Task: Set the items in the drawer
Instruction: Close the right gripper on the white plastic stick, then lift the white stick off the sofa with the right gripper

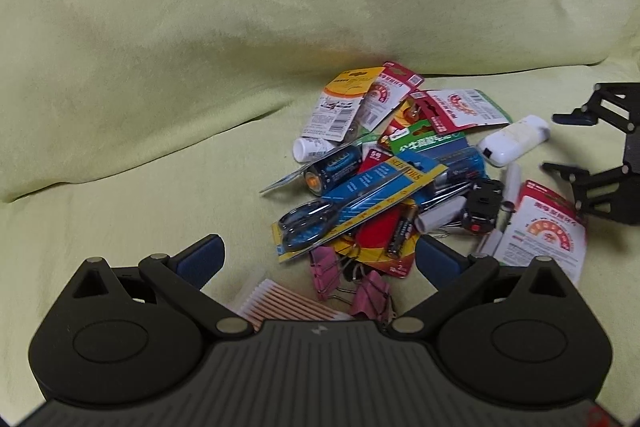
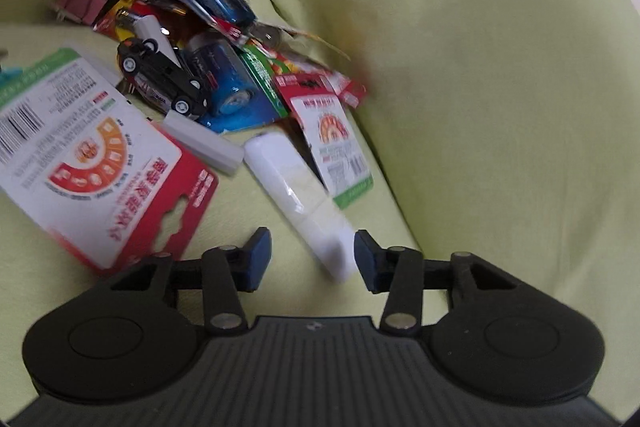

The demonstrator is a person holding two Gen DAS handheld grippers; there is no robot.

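Observation:
A heap of small items lies on yellow-green cloth. In the left wrist view I see packaged scissors (image 1: 352,205), a blue battery (image 1: 334,167), pink binder clips (image 1: 352,279), a pack of cotton swabs (image 1: 288,307), a black toy car (image 1: 482,205) and a white oblong case (image 1: 514,141). My left gripper (image 1: 320,261) is open, straddling the near edge of the heap above the clips. My right gripper (image 2: 312,259) is open around the near end of the white case (image 2: 300,187), fingers apart from it; it also shows at the left wrist view's right edge (image 1: 588,163). No drawer is visible.
A large red-and-white card (image 2: 100,163), a grey bar (image 2: 204,141), the toy car (image 2: 164,75) and a battery (image 2: 224,75) lie left of the right gripper. The cloth rises in a padded fold (image 1: 200,47) behind the heap. Bare cloth (image 1: 120,207) spreads left.

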